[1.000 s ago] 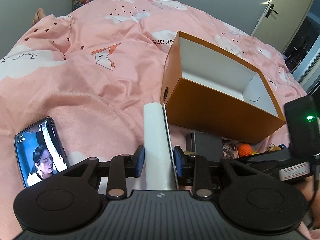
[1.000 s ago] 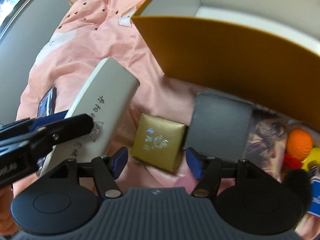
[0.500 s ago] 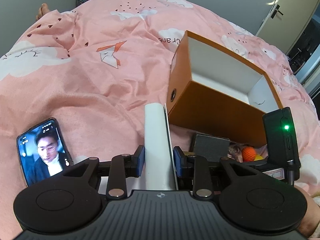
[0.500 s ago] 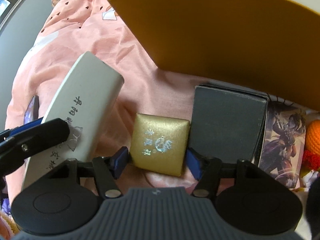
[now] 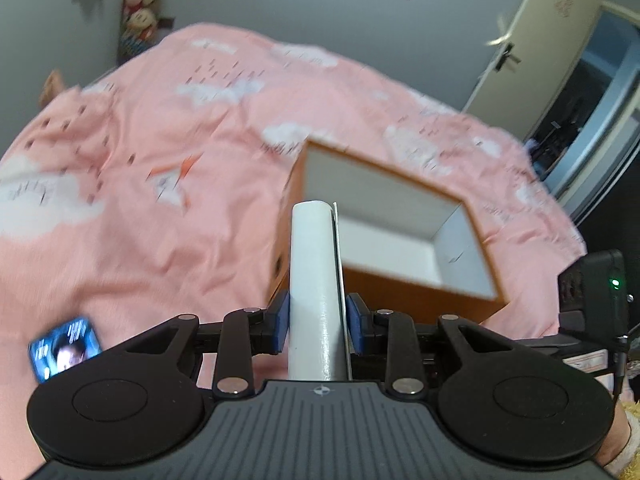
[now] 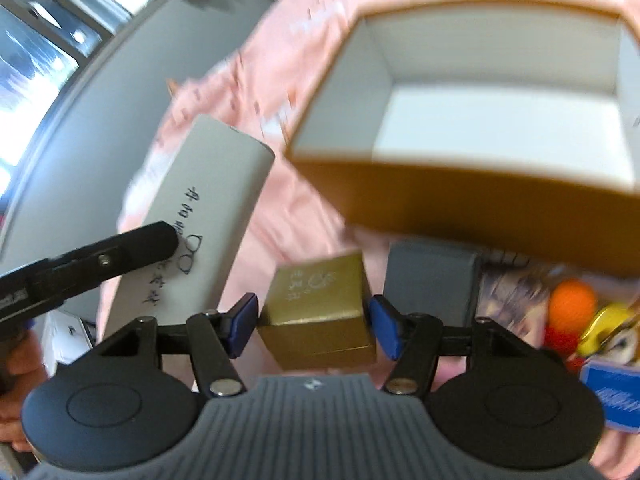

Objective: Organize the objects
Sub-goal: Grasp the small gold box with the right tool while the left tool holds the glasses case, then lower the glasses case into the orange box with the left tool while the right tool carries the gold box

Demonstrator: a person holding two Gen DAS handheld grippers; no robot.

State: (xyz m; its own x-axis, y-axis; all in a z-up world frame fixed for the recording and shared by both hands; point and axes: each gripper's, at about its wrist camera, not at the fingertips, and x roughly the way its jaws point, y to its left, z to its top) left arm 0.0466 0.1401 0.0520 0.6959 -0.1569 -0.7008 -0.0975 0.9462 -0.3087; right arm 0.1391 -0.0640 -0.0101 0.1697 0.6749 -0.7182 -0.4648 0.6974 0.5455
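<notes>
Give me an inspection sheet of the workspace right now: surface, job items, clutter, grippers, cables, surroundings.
Surface: pink bedspread with cloud print, wrinkled.
Job's things: orange box open, white interior, nothing seen inside; white case held on edge in front of it; gold box off the bedspread.
Clutter: grey box, orange ball, yellow toy, blue pack and a picture card beside the orange box; phone with lit screen on the bedspread.
Grippers: left gripper shut on the white case; right gripper shut on the gold box.
Cables: a thin cable on the right gripper's unit.
Surroundings: grey walls, open door, plush toys in the corner.
</notes>
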